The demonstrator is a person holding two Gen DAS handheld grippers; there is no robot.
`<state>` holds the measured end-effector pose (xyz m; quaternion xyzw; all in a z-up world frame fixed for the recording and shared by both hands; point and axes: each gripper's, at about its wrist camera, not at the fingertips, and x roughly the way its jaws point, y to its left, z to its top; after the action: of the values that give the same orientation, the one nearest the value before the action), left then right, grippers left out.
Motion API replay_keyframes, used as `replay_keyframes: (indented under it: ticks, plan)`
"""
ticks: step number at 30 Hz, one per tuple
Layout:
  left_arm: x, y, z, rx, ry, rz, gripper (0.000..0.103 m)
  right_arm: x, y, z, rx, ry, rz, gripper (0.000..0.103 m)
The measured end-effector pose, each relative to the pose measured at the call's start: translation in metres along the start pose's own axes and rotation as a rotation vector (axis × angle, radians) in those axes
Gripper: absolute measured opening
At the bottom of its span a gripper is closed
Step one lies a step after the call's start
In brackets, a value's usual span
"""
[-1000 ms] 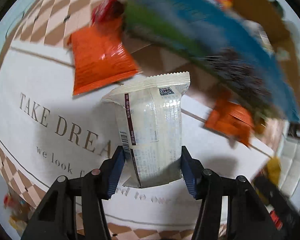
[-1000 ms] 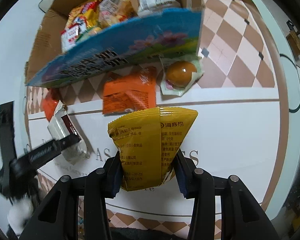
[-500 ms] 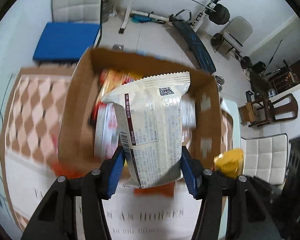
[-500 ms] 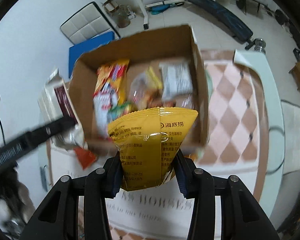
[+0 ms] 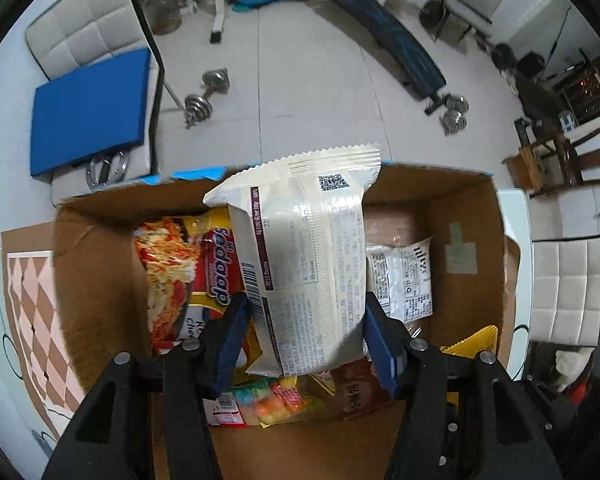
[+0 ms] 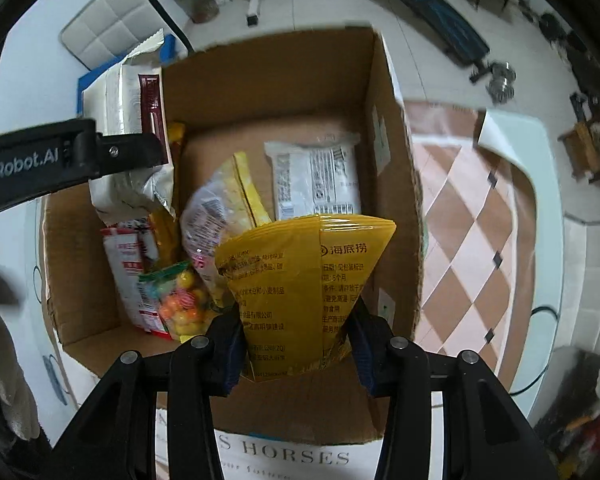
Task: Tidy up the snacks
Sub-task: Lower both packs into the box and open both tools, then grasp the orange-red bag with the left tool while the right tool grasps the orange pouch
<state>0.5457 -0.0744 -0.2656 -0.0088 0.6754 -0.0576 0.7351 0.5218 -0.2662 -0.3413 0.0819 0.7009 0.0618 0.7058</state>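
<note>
We hold a white pack [image 5: 300,264] clamped in the left gripper [image 5: 304,340] and a yellow pack [image 6: 300,288] in the right gripper [image 6: 296,344], both above the box [image 6: 284,80]. Released too high, either may catch the rim and spill onto the checkered cloth [image 6: 472,240]. Gym gear lies beyond.

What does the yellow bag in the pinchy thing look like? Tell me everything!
The yellow snack bag is shiny crinkled foil or plastic with dark Chinese writing printed on it. Its flat sealed top edge is wide, and the bag narrows downward where the right gripper pinches it between blue-padded jaws. It stands roughly upright, held above the open cardboard box that already has other snacks inside. Only the jaws look to be touching it.
</note>
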Motion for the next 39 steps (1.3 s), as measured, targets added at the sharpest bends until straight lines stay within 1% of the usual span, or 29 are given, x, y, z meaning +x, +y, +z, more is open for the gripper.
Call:
replay_keyframes:
  ticks: [1, 2, 3, 4, 5, 6, 11, 13, 18, 22, 26, 32, 39]
  plan:
    - [0.004, 0.001, 0.001, -0.010, 0.007, -0.012, 0.054, 0.005, -0.002, 0.002, 0.010, 0.021, 0.000, 0.063]
    - [0.005, 0.003, 0.001, -0.027, 0.011, -0.016, 0.055, 0.007, -0.002, 0.002, 0.011, 0.025, -0.004, 0.073]
    - [0.003, 0.004, 0.000, -0.036, 0.014, -0.019, 0.060, 0.008, -0.003, 0.003, 0.008, 0.022, 0.001, 0.079]
    - [0.004, 0.005, 0.000, -0.038, 0.019, -0.030, 0.067, 0.007, -0.001, 0.003, 0.005, 0.023, 0.008, 0.083]
    - [0.005, 0.006, 0.001, -0.033, 0.018, -0.026, 0.082, 0.007, 0.001, 0.002, -0.002, 0.023, -0.007, 0.085]
    - [0.003, 0.006, 0.001, -0.029, 0.009, -0.022, 0.088, 0.006, 0.003, 0.002, -0.010, 0.020, -0.018, 0.091]
    - [-0.012, 0.010, -0.010, -0.033, -0.044, -0.033, 0.088, -0.001, 0.006, -0.001, -0.006, -0.006, -0.035, 0.092]
    - [-0.021, 0.013, -0.018, -0.035, -0.078, -0.039, 0.089, -0.004, 0.006, -0.004, -0.005, -0.018, -0.043, 0.093]
    - [-0.040, 0.018, -0.039, -0.041, -0.136, 0.001, 0.089, -0.021, 0.012, -0.016, -0.014, -0.060, -0.061, 0.094]
    - [-0.058, 0.022, -0.063, -0.059, -0.191, 0.018, 0.089, -0.038, 0.013, -0.032, -0.021, -0.102, -0.067, 0.095]
    - [-0.079, 0.024, -0.091, -0.073, -0.263, 0.052, 0.089, -0.052, 0.016, -0.048, -0.031, -0.146, -0.073, 0.095]
    - [-0.112, 0.026, -0.137, -0.106, -0.363, 0.074, 0.089, -0.081, 0.019, -0.083, -0.048, -0.232, -0.084, 0.096]
    - [-0.145, 0.020, -0.187, -0.140, -0.465, 0.099, 0.090, -0.117, 0.023, -0.125, -0.073, -0.309, -0.048, 0.096]
